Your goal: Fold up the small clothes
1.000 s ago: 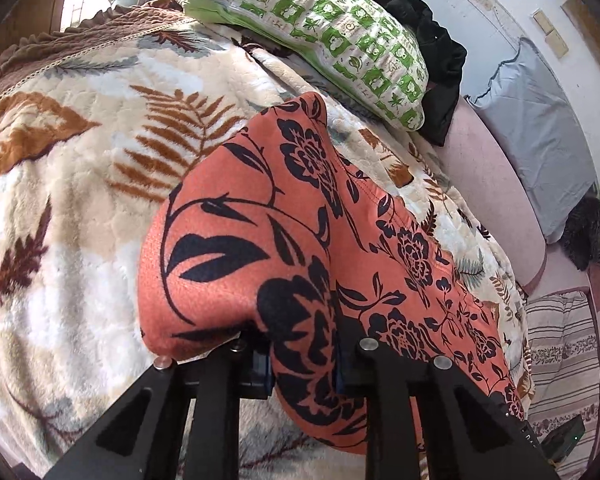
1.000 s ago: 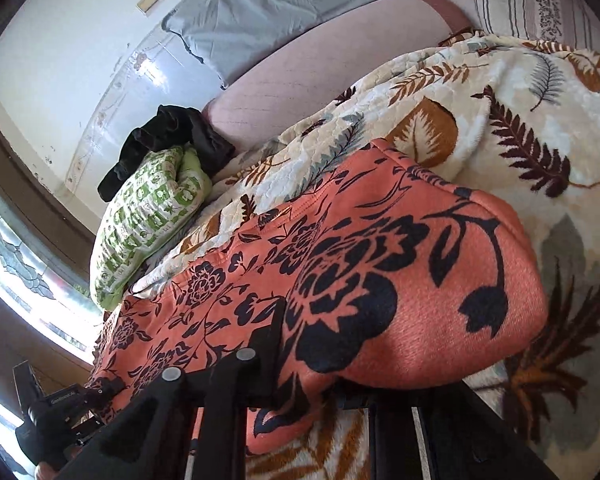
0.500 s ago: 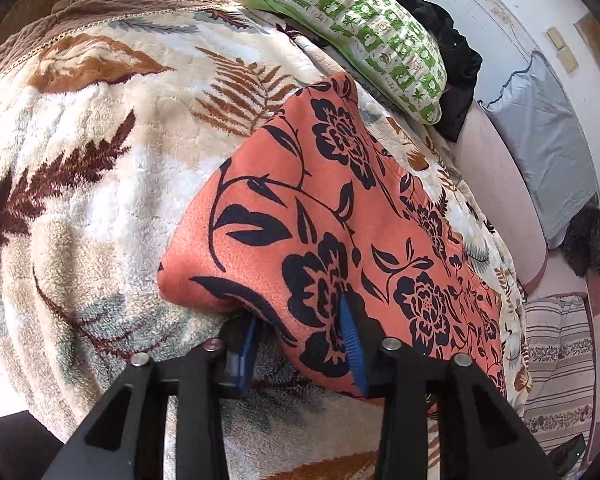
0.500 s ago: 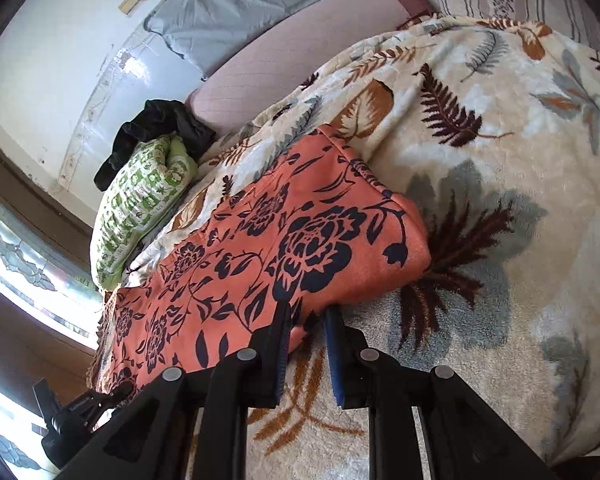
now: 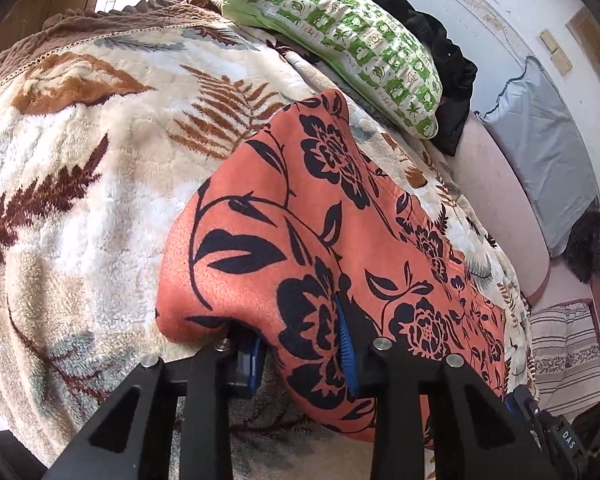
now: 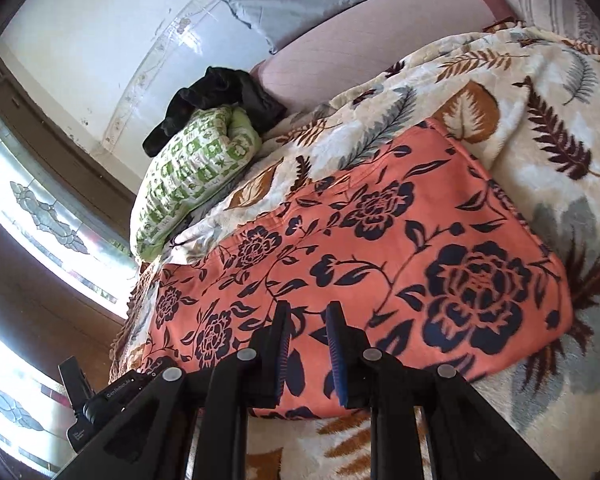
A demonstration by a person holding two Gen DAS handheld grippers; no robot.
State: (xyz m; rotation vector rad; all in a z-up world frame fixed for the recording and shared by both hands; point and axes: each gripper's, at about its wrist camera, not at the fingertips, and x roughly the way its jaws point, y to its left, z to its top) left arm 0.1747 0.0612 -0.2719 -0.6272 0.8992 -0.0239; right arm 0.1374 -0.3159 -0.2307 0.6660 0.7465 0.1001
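An orange cloth with black flowers lies across the leaf-patterned fleece blanket. Its near end bulges up over my left gripper. The left jaws are closing, a thick fold of the cloth fills the gap, and the blue pads touch it on both sides. In the right wrist view the cloth lies spread flat. My right gripper sits at its near edge, jaws narrow, with cloth filling the slit between the pads. Each gripper shows in the other's view: the left gripper and the right gripper.
A green-and-white pillow and a black garment lie at the bed's far side. Beyond them are a pink headboard, a grey pillow and a striped cushion. The blanket drops away at the near edge. A window stands on the left.
The left jaws opened around the cloth's end, then narrowed on it again. In the right view the bunched cloth now lies flat, and the right gripper has come forward over its near edge.
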